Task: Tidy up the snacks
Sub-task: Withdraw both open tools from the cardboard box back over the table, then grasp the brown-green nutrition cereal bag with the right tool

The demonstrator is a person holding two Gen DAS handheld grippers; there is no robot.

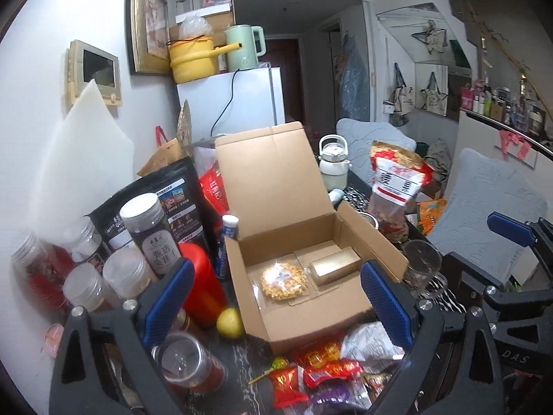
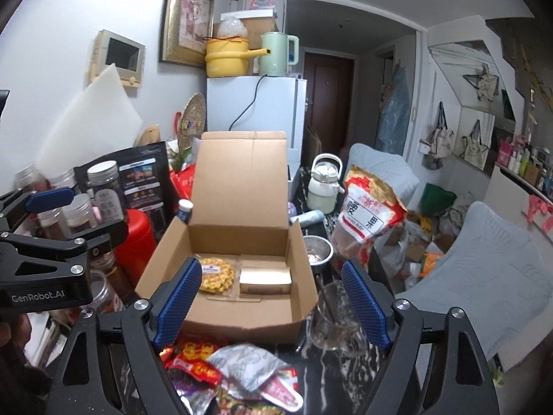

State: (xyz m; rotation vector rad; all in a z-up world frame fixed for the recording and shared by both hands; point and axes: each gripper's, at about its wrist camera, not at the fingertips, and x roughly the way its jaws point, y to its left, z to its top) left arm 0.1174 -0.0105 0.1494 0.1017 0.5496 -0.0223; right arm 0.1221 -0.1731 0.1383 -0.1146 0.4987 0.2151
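Observation:
An open cardboard box (image 1: 345, 307) (image 2: 221, 321) stands on the dark table with its lid up. Inside lie a round yellow wrapped cracker (image 1: 281, 278) (image 2: 216, 275) and a small gold box (image 1: 333, 266) (image 2: 264, 278). A pile of wrapped snacks (image 1: 325, 370) (image 2: 228, 370) lies in front of the box, red packets and a silver one. My left gripper (image 1: 276, 307) is open and empty above the box's near wall. My right gripper (image 2: 271, 302) is open and empty above the box's near right corner. Each gripper shows at the edge of the other's view.
Jars (image 1: 152, 235), a red canister (image 1: 202, 283), a black pouch (image 1: 155, 200) and a lemon (image 1: 230, 321) crowd the left. A glass mug (image 1: 423, 269) (image 2: 331, 318), a metal bowl (image 2: 318, 249), a cashew bag (image 1: 395, 180) (image 2: 366, 214) and a white kettle (image 2: 323, 186) stand right.

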